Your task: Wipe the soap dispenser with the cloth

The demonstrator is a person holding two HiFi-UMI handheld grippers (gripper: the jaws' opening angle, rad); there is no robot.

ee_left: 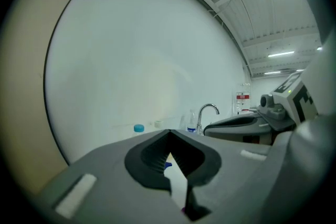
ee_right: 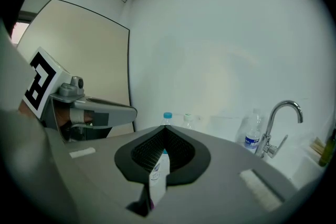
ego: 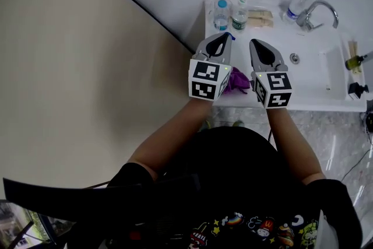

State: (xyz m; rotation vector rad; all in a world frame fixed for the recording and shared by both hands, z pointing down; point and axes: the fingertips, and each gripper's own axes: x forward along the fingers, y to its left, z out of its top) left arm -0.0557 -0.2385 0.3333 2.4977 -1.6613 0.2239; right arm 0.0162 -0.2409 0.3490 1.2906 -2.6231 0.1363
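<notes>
A purple cloth [ego: 238, 80] lies crumpled on the white counter [ego: 309, 99], low between my two grippers. My left gripper [ego: 223, 35] and right gripper [ego: 254, 41] hover side by side above the counter's left part, both shut and empty, their tips pointing at the wall. In the right gripper view a white soap dispenser [ee_right: 158, 171] with a blue top shows through the slit under the closed jaws of the right gripper [ee_right: 165, 127]. Its blue tip [ego: 232, 37] peeks out beside the left gripper in the head view. The left gripper [ee_left: 168, 132] sees only a sliver of it.
Two water bottles [ego: 221, 13] [ego: 239, 14] stand at the wall. A chrome faucet [ego: 317, 11] and a clear bottle [ego: 291, 6] are at the back right above the sink basin [ego: 309, 70]. Two pump bottles [ego: 354, 61] [ego: 356, 89] stand at the far right. A beige panel [ego: 70, 67] is on the left.
</notes>
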